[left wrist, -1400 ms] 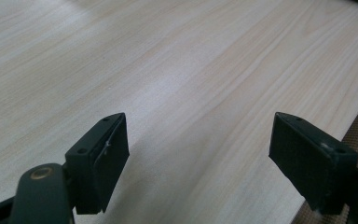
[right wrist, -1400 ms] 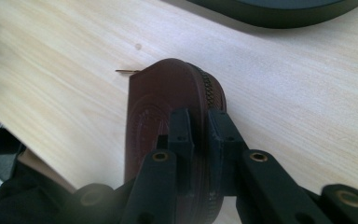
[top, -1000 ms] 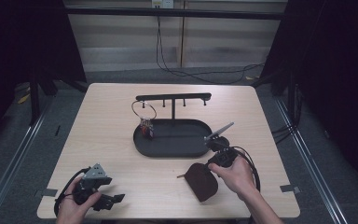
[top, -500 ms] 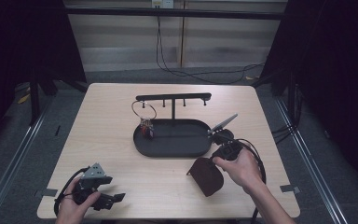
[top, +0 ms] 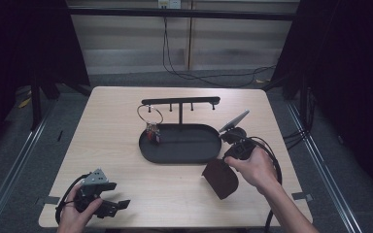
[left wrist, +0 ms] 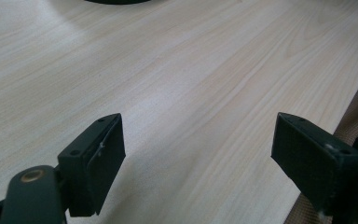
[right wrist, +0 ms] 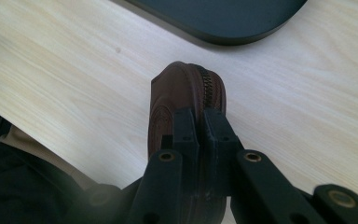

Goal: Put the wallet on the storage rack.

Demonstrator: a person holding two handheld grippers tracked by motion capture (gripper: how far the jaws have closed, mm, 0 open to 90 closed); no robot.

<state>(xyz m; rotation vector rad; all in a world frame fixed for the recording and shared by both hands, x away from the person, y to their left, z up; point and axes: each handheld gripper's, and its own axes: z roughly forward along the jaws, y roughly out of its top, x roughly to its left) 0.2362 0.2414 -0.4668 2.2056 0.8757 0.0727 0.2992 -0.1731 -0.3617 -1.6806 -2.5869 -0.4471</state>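
A brown zippered leather pouch (top: 220, 178) hangs just above the table in front of the black oval tray (top: 184, 160). My right gripper (top: 226, 168) is shut on it. In the right gripper view the jaws pinch the pouch (right wrist: 182, 88) at its upper edge beside the zipper, with my right gripper (right wrist: 198, 116) closed tight. My left gripper (top: 114, 206) rests near the table's front left corner, held by a hand. Its jaws stand wide apart over bare wood in the left gripper view, where nothing lies between the pads of my left gripper (left wrist: 198, 144).
The tray carries a black T-shaped stand (top: 180, 101) with small hooks. A key ring with keys (top: 150, 127) hangs at its left end. The tray's rim (right wrist: 223, 18) lies just beyond the pouch. Cables trail from both grippers.
The right hand has lifted the pouch and carried it slightly right and away from the table's front edge. The left gripper has stayed where it was.
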